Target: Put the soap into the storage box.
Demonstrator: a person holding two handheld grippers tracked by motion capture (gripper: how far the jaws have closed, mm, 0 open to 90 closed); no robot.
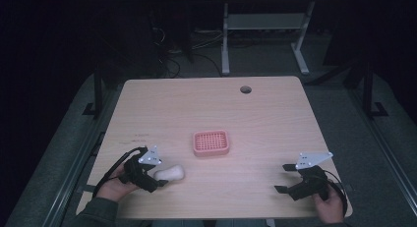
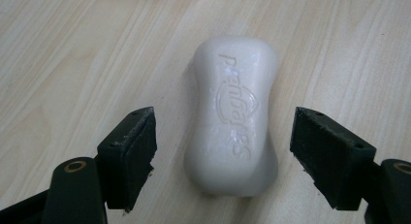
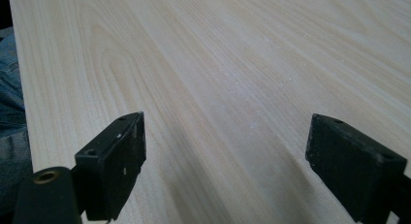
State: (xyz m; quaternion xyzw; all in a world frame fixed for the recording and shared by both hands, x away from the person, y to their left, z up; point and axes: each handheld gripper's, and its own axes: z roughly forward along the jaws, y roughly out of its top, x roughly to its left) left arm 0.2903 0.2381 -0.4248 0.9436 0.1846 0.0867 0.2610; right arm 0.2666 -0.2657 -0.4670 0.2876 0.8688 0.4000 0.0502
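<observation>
1. The bar of soap [image 1: 170,174] lies on the table [image 1: 275,114], near its front left corner.
2. The soap dish [image 1: 211,142] sits behind and to the right of the soap, near the table's middle, apart from it.
3. The left gripper [image 1: 156,180] straddles the soap's near end.
4. The right gripper [image 1: 284,178] is at the front right, well apart from both.

The high view looks forward and down from above the near edge, taking in the whole desk [image 1: 275,114]. The left gripper view sits close over the soap bar [image 2: 232,117], which the high view also shows [image 1: 170,174]. The right gripper view skims low across bare desk.
</observation>
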